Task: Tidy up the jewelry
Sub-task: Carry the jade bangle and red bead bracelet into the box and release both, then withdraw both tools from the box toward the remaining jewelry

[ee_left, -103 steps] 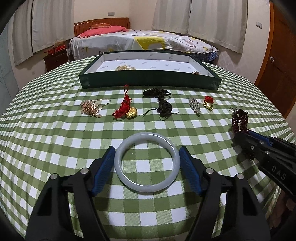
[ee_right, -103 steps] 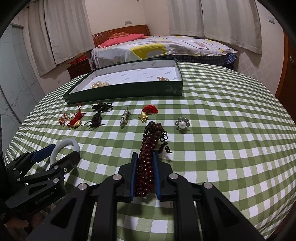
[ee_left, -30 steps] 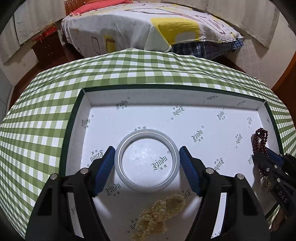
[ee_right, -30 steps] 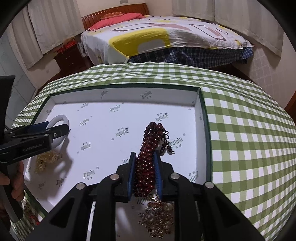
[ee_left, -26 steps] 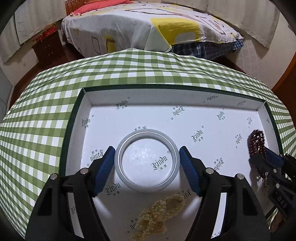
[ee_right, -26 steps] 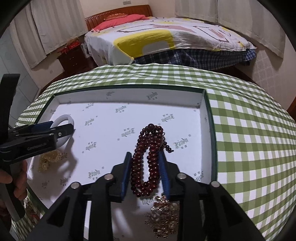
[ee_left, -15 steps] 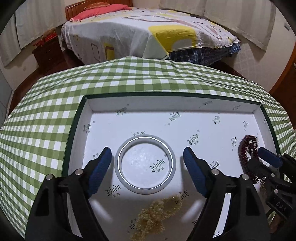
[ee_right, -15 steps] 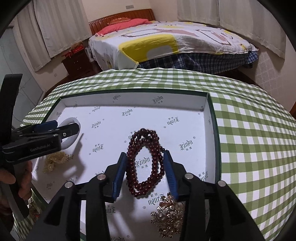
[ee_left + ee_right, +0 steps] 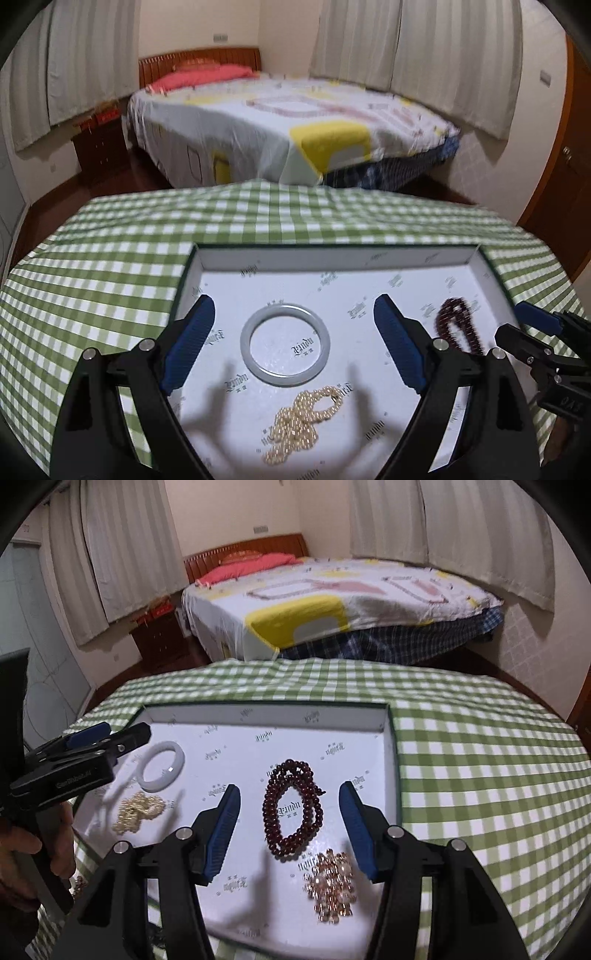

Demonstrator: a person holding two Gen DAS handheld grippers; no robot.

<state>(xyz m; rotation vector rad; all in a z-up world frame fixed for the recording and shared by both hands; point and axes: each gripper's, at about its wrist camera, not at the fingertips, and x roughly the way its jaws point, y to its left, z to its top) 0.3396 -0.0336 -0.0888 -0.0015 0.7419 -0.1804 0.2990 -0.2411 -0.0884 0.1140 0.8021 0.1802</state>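
Two bracelets deposited in the white-lined green tray [image 9: 391, 738].
Pale jade bangle [image 9: 284, 345] and dark red bead bracelet [image 9: 293, 808] now lie released; left gripper [image 9: 291, 341] and right gripper [image 9: 290, 827] opening, empty.

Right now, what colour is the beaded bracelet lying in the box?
Dark red beaded bracelet, clearest in the right wrist view.

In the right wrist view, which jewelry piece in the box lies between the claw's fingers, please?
The dark red bead bracelet; the white bangle lies farther left.
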